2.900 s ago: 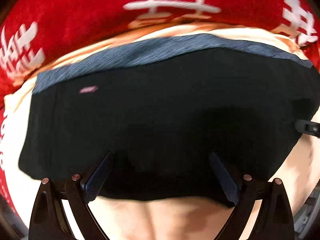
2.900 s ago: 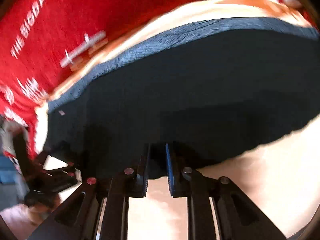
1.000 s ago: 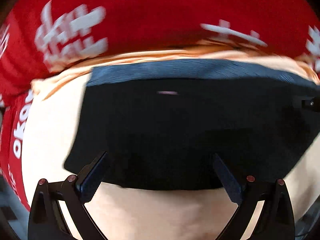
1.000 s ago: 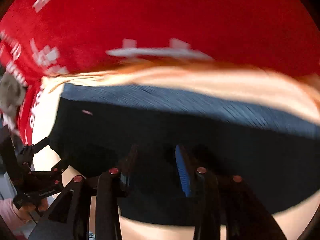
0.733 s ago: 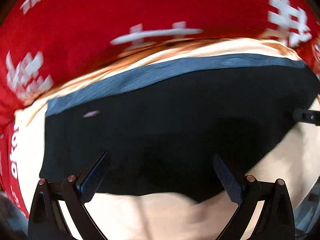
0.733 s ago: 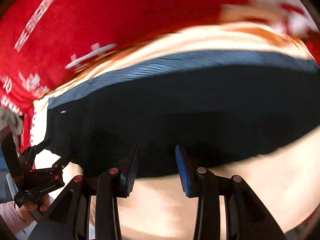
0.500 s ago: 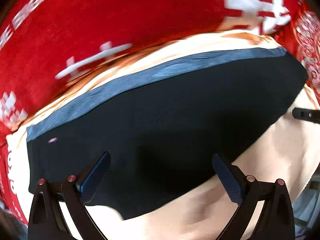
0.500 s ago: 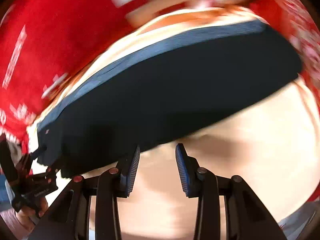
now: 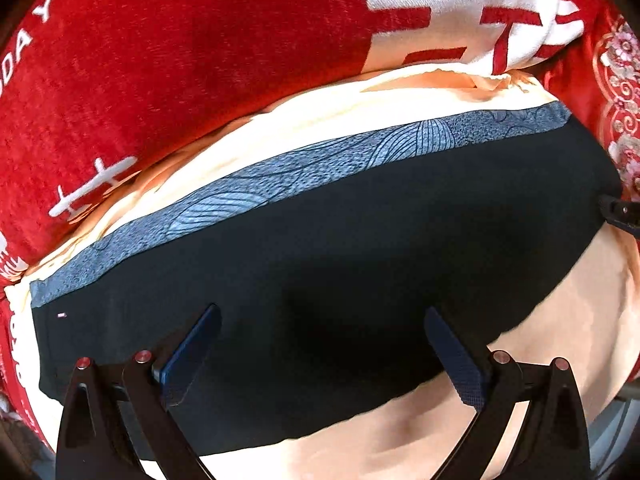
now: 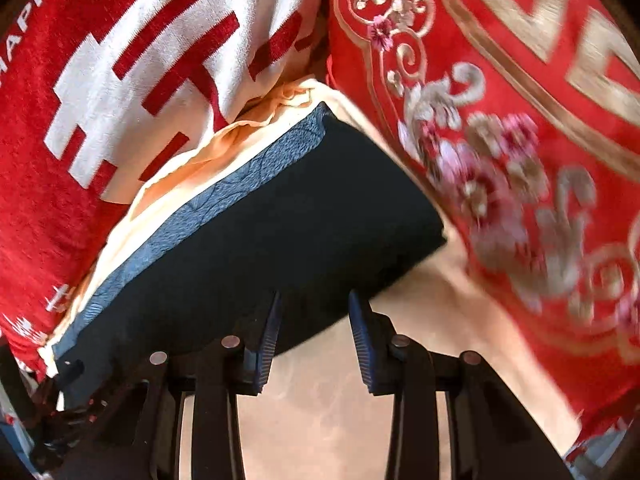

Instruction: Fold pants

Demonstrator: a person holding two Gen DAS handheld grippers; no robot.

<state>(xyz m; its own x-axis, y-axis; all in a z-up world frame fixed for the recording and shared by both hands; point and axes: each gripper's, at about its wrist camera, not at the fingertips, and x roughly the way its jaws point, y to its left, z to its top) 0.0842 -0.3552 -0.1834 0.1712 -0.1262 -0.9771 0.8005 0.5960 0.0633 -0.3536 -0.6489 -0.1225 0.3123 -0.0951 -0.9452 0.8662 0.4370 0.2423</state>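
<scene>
Both grippers are pointed steeply downward. The left gripper is held with its jaws spread wide, nothing clamped; the right gripper is held partly parted, also empty.

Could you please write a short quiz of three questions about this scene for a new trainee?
1. True or false: the left tool stands open above the dark pants.
2. Which colour is the patterned band along the pants' far edge? A green, B blue, C yellow.
3. Fill in: the pants lie on a ____ sheet.

Key: 1 true; 2 B; 3 cream.
</scene>
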